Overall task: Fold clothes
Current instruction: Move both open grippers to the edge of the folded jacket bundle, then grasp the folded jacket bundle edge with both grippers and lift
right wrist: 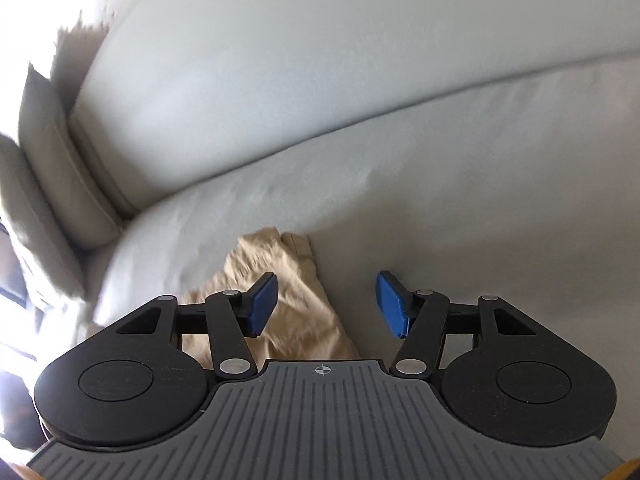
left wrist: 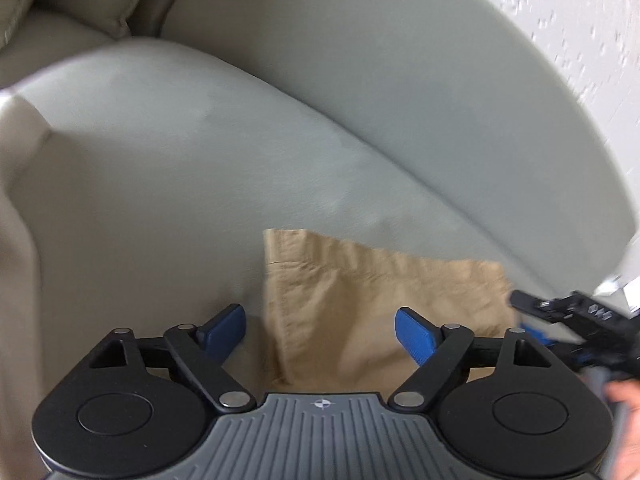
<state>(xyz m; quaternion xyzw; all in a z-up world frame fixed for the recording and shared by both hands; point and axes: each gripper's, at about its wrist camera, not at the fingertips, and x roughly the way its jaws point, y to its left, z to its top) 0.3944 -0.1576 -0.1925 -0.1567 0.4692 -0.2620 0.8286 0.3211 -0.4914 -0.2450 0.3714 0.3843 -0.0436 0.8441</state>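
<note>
A tan garment [left wrist: 360, 300] lies folded flat on the pale grey sofa seat [left wrist: 160, 184]. My left gripper [left wrist: 320, 330] is open and empty, hovering over the garment's near left part. The right gripper shows in the left wrist view [left wrist: 568, 320] at the garment's right edge. In the right wrist view the same tan garment [right wrist: 296, 312] lies low and left, rumpled at its far end. My right gripper [right wrist: 326, 306] is open and empty above the garment's right edge, its left fingertip [right wrist: 262, 300] over the cloth.
The sofa backrest [left wrist: 400, 80] rises behind the seat. A beige cushion [left wrist: 92, 4] sits at the far left, and a sofa arm [right wrist: 52, 168] stands left in the right wrist view. A white textured wall [left wrist: 580, 20] is at the right.
</note>
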